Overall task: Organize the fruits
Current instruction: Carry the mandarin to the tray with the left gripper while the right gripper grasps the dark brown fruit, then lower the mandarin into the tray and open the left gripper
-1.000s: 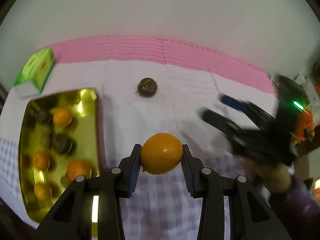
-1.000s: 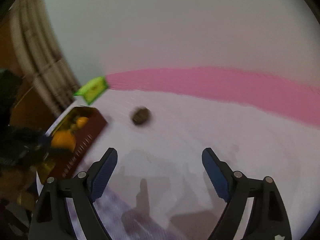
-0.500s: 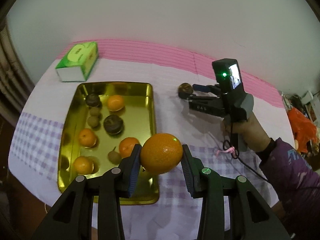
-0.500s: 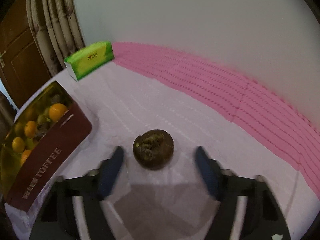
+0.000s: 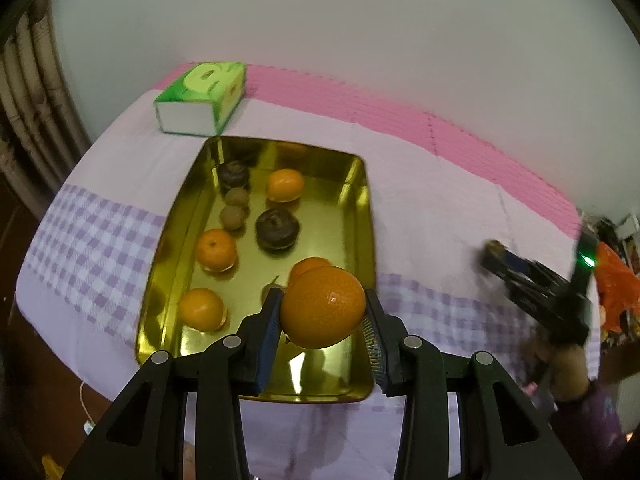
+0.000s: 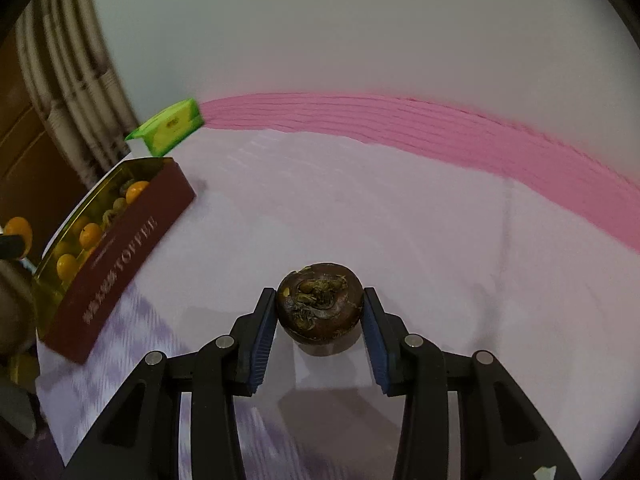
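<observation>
Pale wall rose behind a table (image 5: 420,208) covered in white cloth with a pink band at the far edge and lilac checks nearer me. Through the left wrist camera, my left gripper (image 5: 322,318) pinched an orange (image 5: 323,307) between its blue pads, held above the near end of a gold tray (image 5: 362,216). Inside that tray lay several more oranges, two dark round fruits and small brown ones. At eleven o'clock from the tray sat a green tissue box (image 5: 202,98). At three o'clock, blurred, was my right gripper (image 5: 496,254). Its own camera showed my right gripper's jaws pressed against both sides of a dark brown fruit (image 6: 320,304), on or just above the cloth; I could not tell which.
</observation>
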A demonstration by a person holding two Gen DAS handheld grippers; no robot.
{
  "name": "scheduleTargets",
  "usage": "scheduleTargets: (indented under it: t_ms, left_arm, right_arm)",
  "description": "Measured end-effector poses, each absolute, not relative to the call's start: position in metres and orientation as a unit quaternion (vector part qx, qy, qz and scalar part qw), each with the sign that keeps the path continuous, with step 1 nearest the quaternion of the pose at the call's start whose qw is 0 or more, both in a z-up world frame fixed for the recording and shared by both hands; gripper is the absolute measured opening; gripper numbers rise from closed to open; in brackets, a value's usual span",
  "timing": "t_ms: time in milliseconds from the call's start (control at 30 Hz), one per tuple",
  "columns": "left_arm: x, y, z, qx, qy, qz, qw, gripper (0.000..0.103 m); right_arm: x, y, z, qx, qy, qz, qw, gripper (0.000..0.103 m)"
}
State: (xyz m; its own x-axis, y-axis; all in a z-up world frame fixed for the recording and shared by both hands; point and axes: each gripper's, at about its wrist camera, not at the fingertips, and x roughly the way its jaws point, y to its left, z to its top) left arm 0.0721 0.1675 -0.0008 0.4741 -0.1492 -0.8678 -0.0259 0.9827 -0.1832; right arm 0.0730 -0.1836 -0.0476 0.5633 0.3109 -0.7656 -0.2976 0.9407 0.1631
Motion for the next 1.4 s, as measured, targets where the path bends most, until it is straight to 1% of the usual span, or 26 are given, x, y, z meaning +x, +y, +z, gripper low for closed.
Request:
scheduleTargets:
  t_ms: [200, 533, 933, 1400]
  left_arm:
    - [0.072, 0.170, -0.015, -0.064, 0.512, -0.024, 0.856, 0.040]
    - [0.074, 0.178, -0.039, -0.076, 0.528, -0.028, 0.845, 0.040]
    - [0.075, 0.175, -0.051, -0.080, 0.542, -0.047, 0.836, 0.040]
    - [0.074, 0.168, -0.054, -0.058, 0.540, -0.044, 0.839, 0.040]
  right_arm:
    - [0.060, -0.194, -0.049, 0.013, 0.428, 0.133, 0.894, 0.039]
    - [0.064, -0.191, -0.054, 0.009, 0.437, 0.115, 0.892, 0.039]
    - [0.065, -0.191, -0.057, 0.008, 0.442, 0.103, 0.891, 0.039]
    - [0.065, -0.188, -0.057, 0.001, 0.443, 0.099, 0.891, 0.039]
